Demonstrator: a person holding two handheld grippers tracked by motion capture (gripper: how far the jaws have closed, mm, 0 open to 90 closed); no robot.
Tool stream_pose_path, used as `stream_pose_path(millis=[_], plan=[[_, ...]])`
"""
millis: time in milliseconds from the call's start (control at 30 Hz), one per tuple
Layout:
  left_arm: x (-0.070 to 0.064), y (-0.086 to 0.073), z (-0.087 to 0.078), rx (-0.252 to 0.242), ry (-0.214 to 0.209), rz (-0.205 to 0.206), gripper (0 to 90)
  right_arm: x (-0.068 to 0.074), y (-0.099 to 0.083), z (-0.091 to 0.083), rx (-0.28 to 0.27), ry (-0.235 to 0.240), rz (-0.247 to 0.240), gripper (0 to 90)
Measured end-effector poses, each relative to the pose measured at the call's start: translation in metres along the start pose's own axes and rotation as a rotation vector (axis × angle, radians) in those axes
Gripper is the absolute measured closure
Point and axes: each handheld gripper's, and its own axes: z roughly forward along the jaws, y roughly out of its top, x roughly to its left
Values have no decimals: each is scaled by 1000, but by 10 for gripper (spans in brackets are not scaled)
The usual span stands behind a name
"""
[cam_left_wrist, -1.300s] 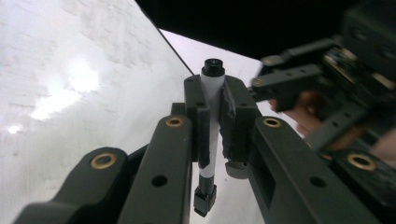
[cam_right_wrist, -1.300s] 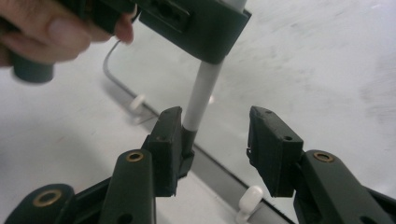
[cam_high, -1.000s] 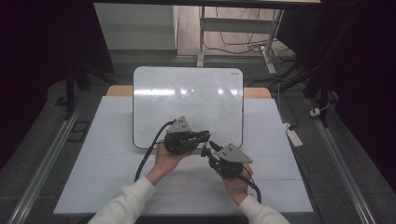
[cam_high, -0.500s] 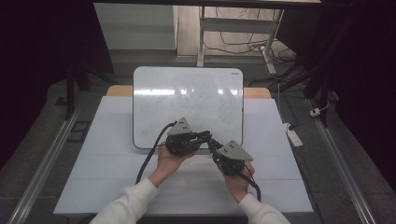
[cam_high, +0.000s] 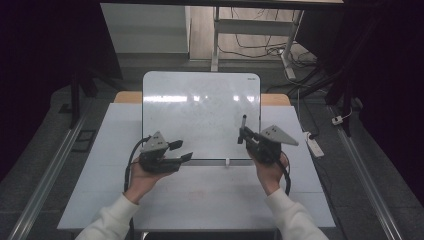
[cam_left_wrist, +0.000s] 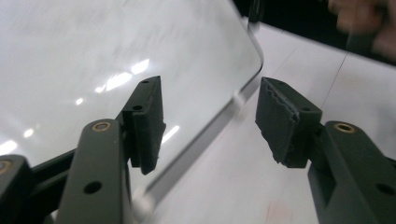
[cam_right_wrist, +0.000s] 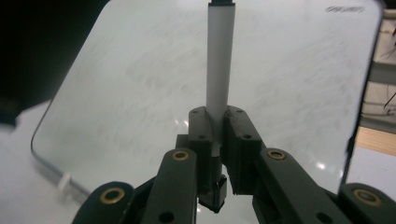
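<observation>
— Over at about four o'clock on the whiteboard (cam_high: 201, 116), what is the right gripper (cam_high: 244, 135) doing?

— Its jaws are clamped on a marker (cam_right_wrist: 219, 60), a white barrel standing straight up between the pads, with the dark tip end pointing toward the board face. In the high view the marker (cam_high: 243, 122) sits just in front of the board's lower right part, near the glossy surface; whether the tip touches it, I cannot tell.

— And the left gripper (cam_high: 181, 151)?

— Spread wide and holding nothing, at roughly seven o'clock on the board, by the bottom edge. In the left gripper view the rounded lower corner of the whiteboard (cam_left_wrist: 116, 56) runs between its two pads (cam_left_wrist: 145, 122).

— So the step looks like writing on the board?

— That's my reading. To do it well, I'd steady the board first: the left gripper could pinch or brace that lower edge so the propped panel doesn't rock. Then bring the marker in squarely, tip first, with light pressure. The grip is low on the barrel, so pushing hard could lever the marker sideways in the pads.

— Anything on the table (cam_high: 210, 200) in the way?

— Nothing close to either hand.
</observation>
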Motion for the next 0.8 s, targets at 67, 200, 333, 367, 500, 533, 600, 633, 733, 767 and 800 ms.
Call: stream_pose_path(millis=[67, 200, 333, 367, 500, 533, 600, 633, 733, 767, 800], plan=[[2, -12, -10, 19, 15, -5, 416, -10, 12, 4, 0, -6, 34, 812], [6, -38, -27, 36, 27, -37, 412, -26, 34, 12, 12, -37, 51, 812], [5, -58, -39, 68, 55, -46, 401, -41, 55, 23, 36, -54, 85, 812], [5, -62, -41, 77, 67, -43, 395, -44, 60, 27, 50, -56, 87, 812], [7, -71, -48, 102, 87, -56, 367, -53, 73, 45, 122, -64, 87, 811], [8, -73, -49, 108, 89, -63, 362, -55, 76, 50, 135, -67, 90, 811], [11, -77, -51, 122, 98, -76, 351, -58, 80, 60, 169, -70, 96, 811], [12, -79, -51, 126, 100, -83, 346, -60, 81, 65, 184, -77, 98, 811], [15, -83, -53, 132, 105, -96, 339, -67, 82, 80, 218, -105, 117, 811], [15, -84, -54, 132, 106, -98, 338, -71, 82, 84, 223, -116, 125, 811], [15, -85, -54, 133, 107, -101, 337, -74, 81, 88, 226, -120, 137, 811]])
